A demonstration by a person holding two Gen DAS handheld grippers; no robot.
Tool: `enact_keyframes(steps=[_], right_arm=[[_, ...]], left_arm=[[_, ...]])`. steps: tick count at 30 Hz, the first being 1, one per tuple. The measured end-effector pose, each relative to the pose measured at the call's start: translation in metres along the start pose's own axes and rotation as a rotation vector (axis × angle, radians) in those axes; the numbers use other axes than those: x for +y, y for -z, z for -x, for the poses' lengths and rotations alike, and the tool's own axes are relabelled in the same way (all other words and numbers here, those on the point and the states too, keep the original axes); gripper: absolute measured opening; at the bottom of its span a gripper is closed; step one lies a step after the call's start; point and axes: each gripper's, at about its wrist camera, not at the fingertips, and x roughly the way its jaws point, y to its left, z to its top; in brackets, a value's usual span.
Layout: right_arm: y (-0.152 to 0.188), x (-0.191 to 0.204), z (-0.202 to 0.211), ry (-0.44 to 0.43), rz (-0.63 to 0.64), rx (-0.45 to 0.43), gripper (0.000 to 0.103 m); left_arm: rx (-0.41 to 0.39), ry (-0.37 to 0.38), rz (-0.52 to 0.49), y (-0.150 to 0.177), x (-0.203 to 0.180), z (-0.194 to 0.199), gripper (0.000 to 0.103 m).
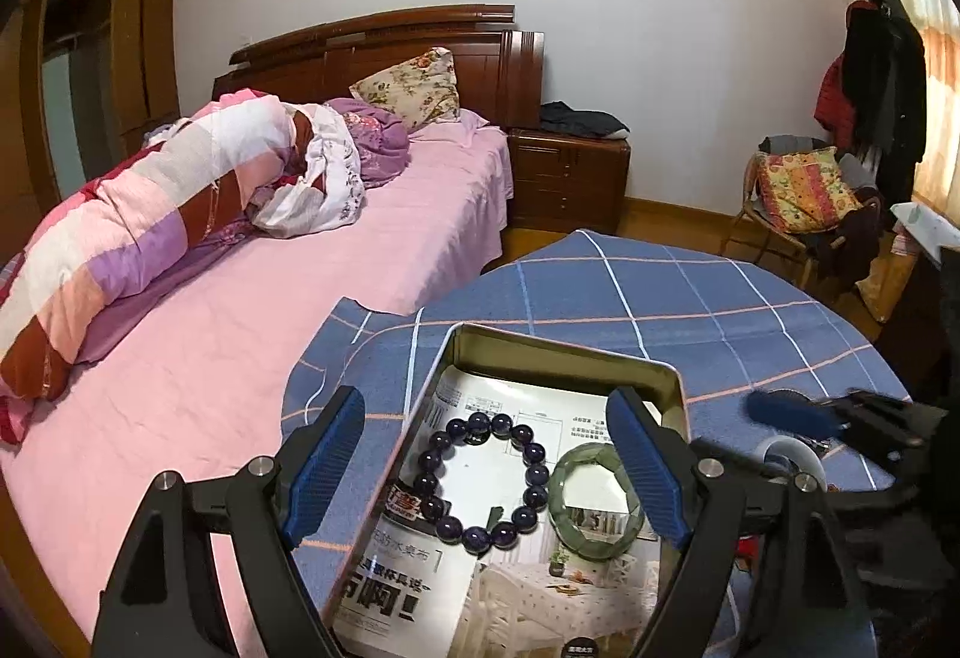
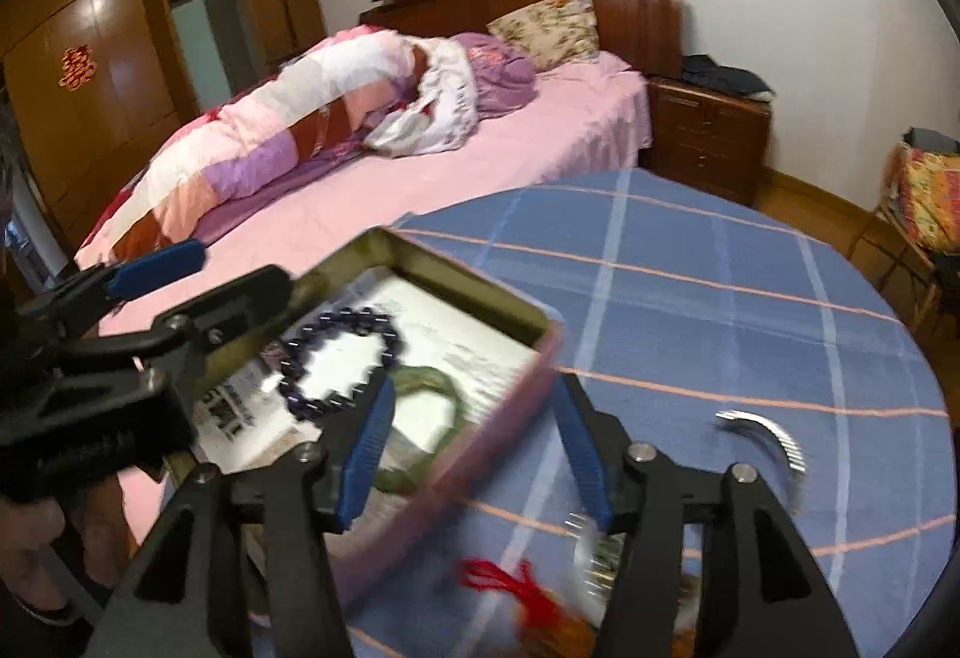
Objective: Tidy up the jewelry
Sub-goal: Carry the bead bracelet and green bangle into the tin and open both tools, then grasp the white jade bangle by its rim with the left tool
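Sitting at the near-left part of a round table (image 1: 690, 298) under a blue plaid cloth, hard against the pink bed (image 1: 240, 358): metal tin (image 1: 564, 352), lined with printed paper. Inside the tin, side by side and nearly touching: purple bead bracelet (image 1: 480, 478) to the left, green bangle (image 1: 594, 502) to the right. Plenty of bare cloth beyond the tin's far rim and off to the right, up to the curved table edge; no room on the left, where cloth edge meets mattress.

Poised over the tin with fingers spread wide and gripping nothing: left gripper (image 1: 492, 472), one blue pad outside the left wall, the other above the bangle. Also spread and empty: right gripper (image 2: 474, 448), straddling the tin's pink right wall, left pad over the bangle (image 2: 432, 388), right pad over cloth.

Crowding the near-right cloth: silver ridged curved piece (image 2: 768, 436), red tassel (image 2: 510, 586) and a blurred small item just beside it, too smeared to identify.

Seen from the right wrist only: tassel, silver curve, pink outer wall, left tool from the side at frame left. Seen from the left wrist only: chair with cushion (image 1: 804, 190) past the table, coats hanging by the window.
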Motion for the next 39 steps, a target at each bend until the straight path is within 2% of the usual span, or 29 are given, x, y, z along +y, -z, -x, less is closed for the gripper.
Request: enact_keyframes(steps=[12, 20, 25, 26, 27, 29, 36, 39], right_arm=[[0.025, -0.083, 0.032, 0.195, -0.127, -0.018, 0.060], [0.040, -0.110, 0.037, 0.275, -0.176, -0.025, 0.060], [0.048, -0.116, 0.041, 0.301, -0.178, -0.035, 0.066], [0.051, -0.117, 0.042, 0.305, -0.178, -0.037, 0.066], [0.051, -0.118, 0.042, 0.306, -0.181, -0.039, 0.066], [0.053, -0.119, 0.042, 0.311, -0.186, -0.045, 0.066], [0.058, -0.123, 0.046, 0.314, -0.192, -0.069, 0.071], [0.058, -0.122, 0.046, 0.310, -0.187, -0.073, 0.071]], left_arm=[[0.021, 0.078, -0.087, 0.005, -0.062, -0.004, 0.083], [0.057, 0.097, -0.160, 0.012, -0.101, -0.012, 0.083], [0.095, 0.114, -0.200, 0.019, -0.121, -0.021, 0.082], [0.103, 0.118, -0.203, 0.021, -0.124, -0.022, 0.076], [0.115, 0.127, -0.209, 0.023, -0.128, -0.024, 0.061], [0.154, 0.141, -0.225, 0.027, -0.135, -0.031, 0.046], [0.211, 0.164, -0.250, 0.037, -0.150, -0.041, 0.041], [0.242, 0.176, -0.252, 0.041, -0.153, -0.047, 0.030]])
